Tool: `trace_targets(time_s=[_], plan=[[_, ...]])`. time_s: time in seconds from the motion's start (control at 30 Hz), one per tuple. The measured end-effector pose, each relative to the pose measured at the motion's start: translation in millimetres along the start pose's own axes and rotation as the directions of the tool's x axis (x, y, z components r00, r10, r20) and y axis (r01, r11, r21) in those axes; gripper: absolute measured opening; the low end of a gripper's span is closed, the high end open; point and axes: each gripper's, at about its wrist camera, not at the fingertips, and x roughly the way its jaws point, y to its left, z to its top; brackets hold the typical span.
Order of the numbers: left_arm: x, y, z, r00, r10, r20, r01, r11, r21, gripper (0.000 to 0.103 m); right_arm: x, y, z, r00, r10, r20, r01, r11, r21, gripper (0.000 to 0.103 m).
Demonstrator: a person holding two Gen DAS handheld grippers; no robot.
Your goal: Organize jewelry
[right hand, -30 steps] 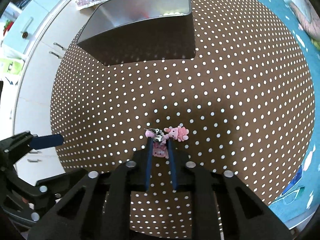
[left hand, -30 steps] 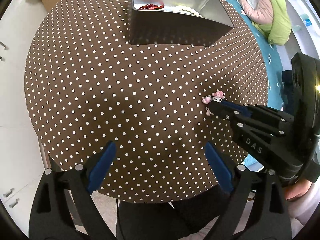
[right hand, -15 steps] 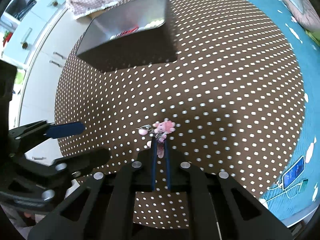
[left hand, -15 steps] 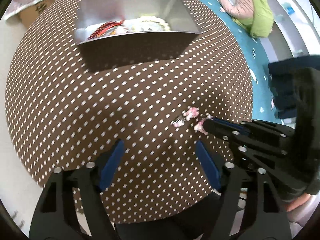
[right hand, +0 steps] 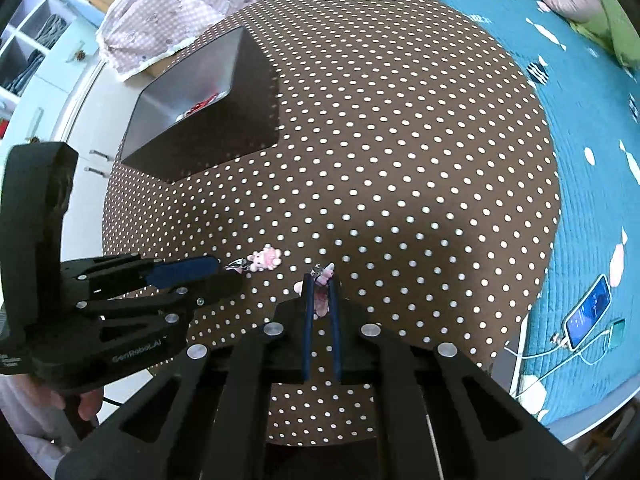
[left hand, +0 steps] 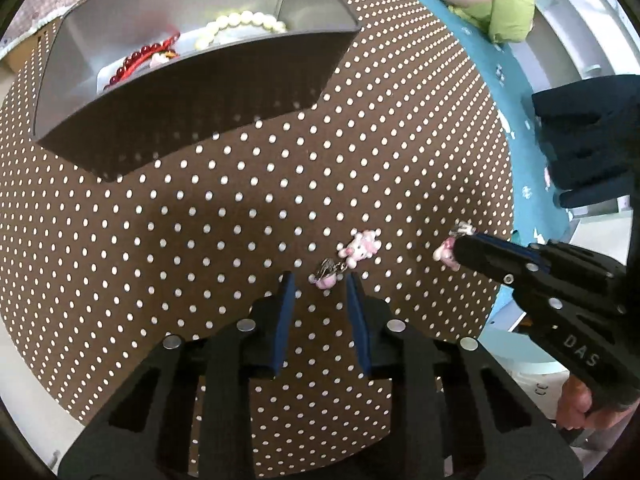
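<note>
Item 1, right gripper (right hand: 320, 280): fingers nearly together, clamped on a small pink charm (right hand: 322, 278) with a metal clip at its top. The charm is raised off the table and stands apart from its companion; half a second ago the two lay touching at the fingertips. In the left wrist view the same gripper (left hand: 456, 250) enters from the right with the charm (left hand: 445, 251) at its tip.

Item 2, left gripper (left hand: 320, 280): fingers part open, gap much narrower than a second ago, nothing held. It has moved in close to the remaining piece. Seen from the right wrist, it (right hand: 224, 274) reaches in from the left.

Item 3, pink figure charm (left hand: 360, 249): lying on the table just ahead of the left gripper's tips, with a metal clasp and a small pink bead trailing toward the gap between the fingers. Same piece in the right view (right hand: 265, 259), left of the held charm.

Item 4, table (left hand: 200, 220): brown cloth with white dots.

Item 5, metal box (left hand: 192, 92): beyond both grippers, open-topped, containing a pearl strand (left hand: 240, 26) and red beads (left hand: 136, 60).

Assessment: the pair is split, one piece per gripper. The lifted charm is likely bound for the box; the left gripper appears set to take the second.
</note>
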Motion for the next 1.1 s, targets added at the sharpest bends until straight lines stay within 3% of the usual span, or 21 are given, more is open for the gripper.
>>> trace_targets(time_s=[0.1,0.53,0.83,1.1], plan=[[3,0,3,1.000,0.013,-0.008,-0.013,1.000,0.008,0.014,-3,-9,-2,1.000,0.001,-0.006,-0.001,1.000,0.015,0.006],[-4,-10,-1,1.000,0.003,0.011,-0.003,1.000,0.019,0.013,-7,-2,10,1.000,0.008,0.009,-0.008,1.000,0.004,0.006],[-50,3,4,0.993,-0.005,0.120,0.007,1.000,-0.018,0.013,-20,17,36,0.998,0.029,0.049,-0.026,0.998,-0.065,0.006],[-108,29,8,0.969,0.031,0.246,-0.016,0.998,-0.065,0.013,-28,56,63,0.994,0.075,0.076,-0.059,0.980,-0.190,0.006]])
